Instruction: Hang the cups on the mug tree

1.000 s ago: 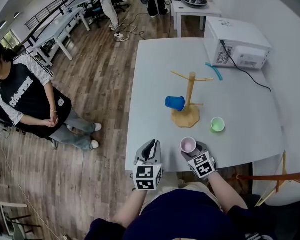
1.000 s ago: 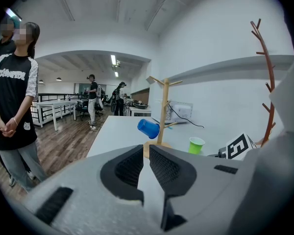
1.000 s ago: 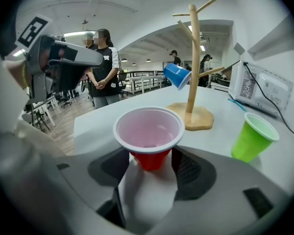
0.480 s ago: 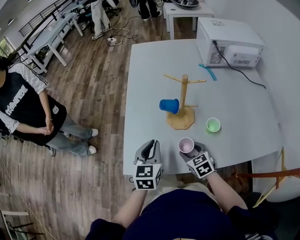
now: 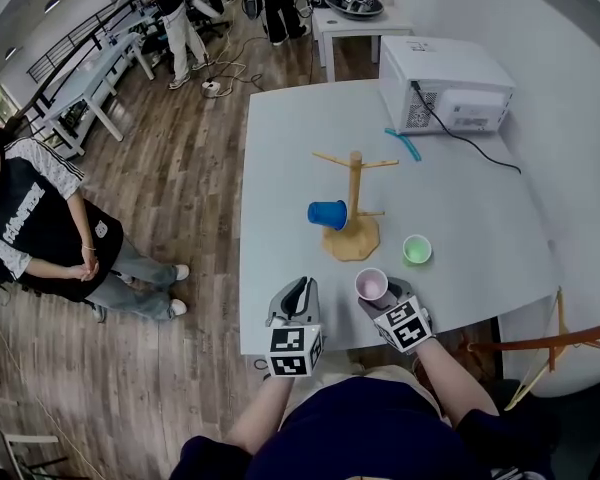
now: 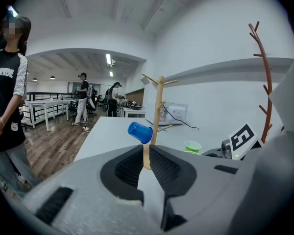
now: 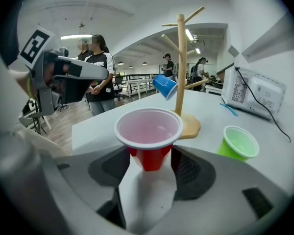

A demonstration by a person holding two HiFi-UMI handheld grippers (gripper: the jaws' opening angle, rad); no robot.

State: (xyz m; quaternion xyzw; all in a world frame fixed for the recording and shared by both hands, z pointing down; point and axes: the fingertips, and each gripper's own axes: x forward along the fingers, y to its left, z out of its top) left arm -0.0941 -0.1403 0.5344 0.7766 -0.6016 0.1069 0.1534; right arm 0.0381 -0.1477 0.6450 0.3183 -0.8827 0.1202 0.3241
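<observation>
Our right gripper [image 7: 149, 156] has brought the red cup [image 7: 148, 129] a little nearer the mug tree [image 5: 354, 190]. Its jaws are clamped on the cup's lower body, mouth up. Our left gripper [image 6: 145, 161] has its jaws together, empty. A blue cup [image 5: 327, 214] hangs on the tree, and a green cup [image 5: 416, 249] stands on the desk [image 5: 280, 288] beside its base.

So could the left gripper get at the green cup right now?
Probably not directly: the right gripper, shut on the red cup, sits roughly between the left gripper and the green cup.
</observation>
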